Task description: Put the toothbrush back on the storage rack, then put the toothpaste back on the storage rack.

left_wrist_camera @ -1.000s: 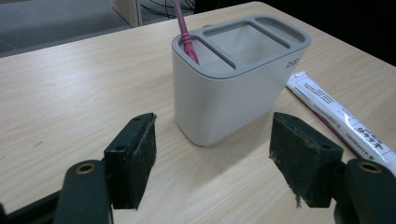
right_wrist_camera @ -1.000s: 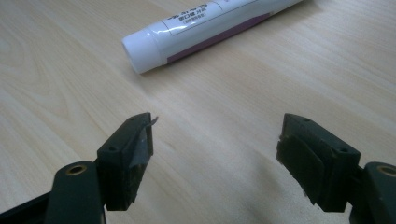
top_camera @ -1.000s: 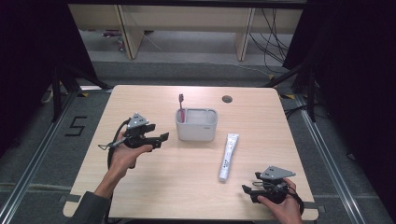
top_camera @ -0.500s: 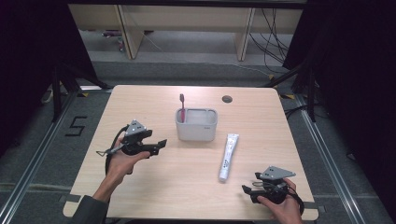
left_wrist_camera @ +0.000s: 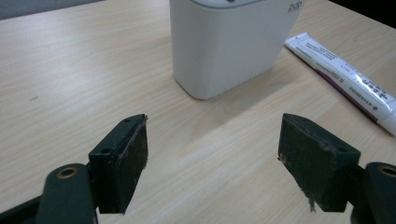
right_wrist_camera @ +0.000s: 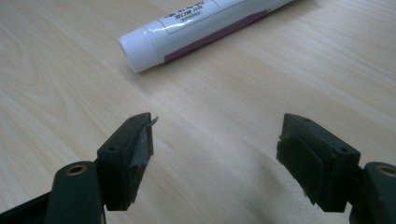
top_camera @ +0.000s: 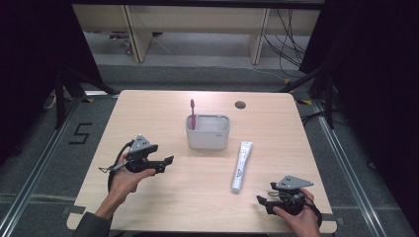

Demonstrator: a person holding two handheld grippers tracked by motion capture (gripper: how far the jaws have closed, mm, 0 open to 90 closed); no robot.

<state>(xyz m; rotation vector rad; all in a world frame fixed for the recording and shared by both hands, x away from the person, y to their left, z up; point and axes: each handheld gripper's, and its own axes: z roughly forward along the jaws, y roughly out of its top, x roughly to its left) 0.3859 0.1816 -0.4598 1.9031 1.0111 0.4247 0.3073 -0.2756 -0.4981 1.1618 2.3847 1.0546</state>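
A white holder cup (top_camera: 208,132) stands mid-table with a red toothbrush (top_camera: 192,113) upright in its left side. A white toothpaste tube (top_camera: 241,159) lies flat to the cup's right, cap end toward me. My left gripper (top_camera: 169,163) sits low at the left, pointing at the cup (left_wrist_camera: 228,42); its jaws have just been opening and nothing is between them. The tube (left_wrist_camera: 348,79) lies beyond its right jaw. My right gripper (top_camera: 260,202) rests near the front right edge, open and empty, with the tube's cap (right_wrist_camera: 140,51) ahead of it.
The wooden table (top_camera: 148,113) has a round cable hole (top_camera: 240,104) at the back. Dark floor with a taped number lies to the left, and shelving legs and cables stand beyond the far edge.
My left gripper has drawn back from the cup toward the front left and sunk lower. The right gripper has stayed where it was.
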